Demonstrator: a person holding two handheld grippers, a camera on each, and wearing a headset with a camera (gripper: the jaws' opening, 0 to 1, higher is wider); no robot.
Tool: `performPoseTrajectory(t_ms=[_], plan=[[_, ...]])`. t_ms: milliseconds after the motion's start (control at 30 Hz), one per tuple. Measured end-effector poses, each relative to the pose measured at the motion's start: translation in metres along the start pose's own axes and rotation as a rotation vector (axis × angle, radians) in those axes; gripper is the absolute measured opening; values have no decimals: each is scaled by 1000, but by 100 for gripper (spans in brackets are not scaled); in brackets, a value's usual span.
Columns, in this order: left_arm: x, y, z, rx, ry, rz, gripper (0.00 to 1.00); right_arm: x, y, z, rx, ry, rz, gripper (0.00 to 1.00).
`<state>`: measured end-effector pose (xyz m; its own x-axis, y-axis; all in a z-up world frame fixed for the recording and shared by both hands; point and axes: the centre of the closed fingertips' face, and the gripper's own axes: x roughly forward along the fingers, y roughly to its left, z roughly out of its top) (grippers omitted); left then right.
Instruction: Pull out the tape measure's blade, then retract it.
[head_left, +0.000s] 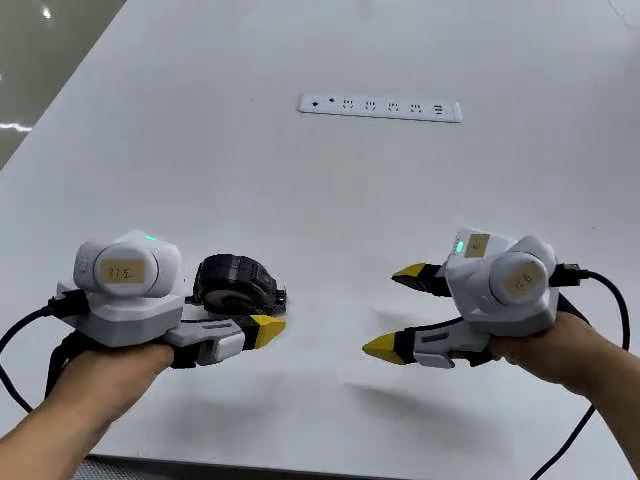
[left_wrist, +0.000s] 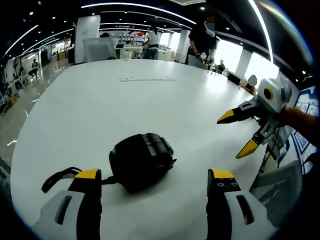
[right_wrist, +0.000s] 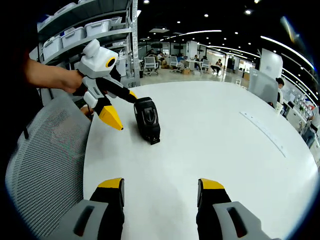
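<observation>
Table (left_wrist: 125, 105) bears tape measure (left_wrist: 141, 160) within left hand-held gripper (left_wrist: 154, 175).

Black all over on tape (head_left: 235, 283). White shell, black jaws, yellow tips on left gripper (head_left: 270, 312); same on right gripper (head_left: 395, 309). Tan label (head_left: 125, 270) and green lamp (head_left: 150, 238) on each. Plain white on table (head_left: 350, 190). White with dark marks on strip (head_left: 380, 107). Pale grey mesh pattern on chair (right_wrist: 45, 160).
</observation>
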<state>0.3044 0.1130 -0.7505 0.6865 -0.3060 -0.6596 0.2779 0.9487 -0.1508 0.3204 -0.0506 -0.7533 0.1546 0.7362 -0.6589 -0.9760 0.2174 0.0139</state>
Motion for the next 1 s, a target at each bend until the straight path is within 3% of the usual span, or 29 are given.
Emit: performPoseTrajectory(t_ms=[500,1000], plan=[[-16,-2,-4,85,-63,-50,87,-29,8,-13,77,-80,-97,67],[-31,-17,-3,160,-117,-88,91,-48,16,-21,136,-155,-161,77]])
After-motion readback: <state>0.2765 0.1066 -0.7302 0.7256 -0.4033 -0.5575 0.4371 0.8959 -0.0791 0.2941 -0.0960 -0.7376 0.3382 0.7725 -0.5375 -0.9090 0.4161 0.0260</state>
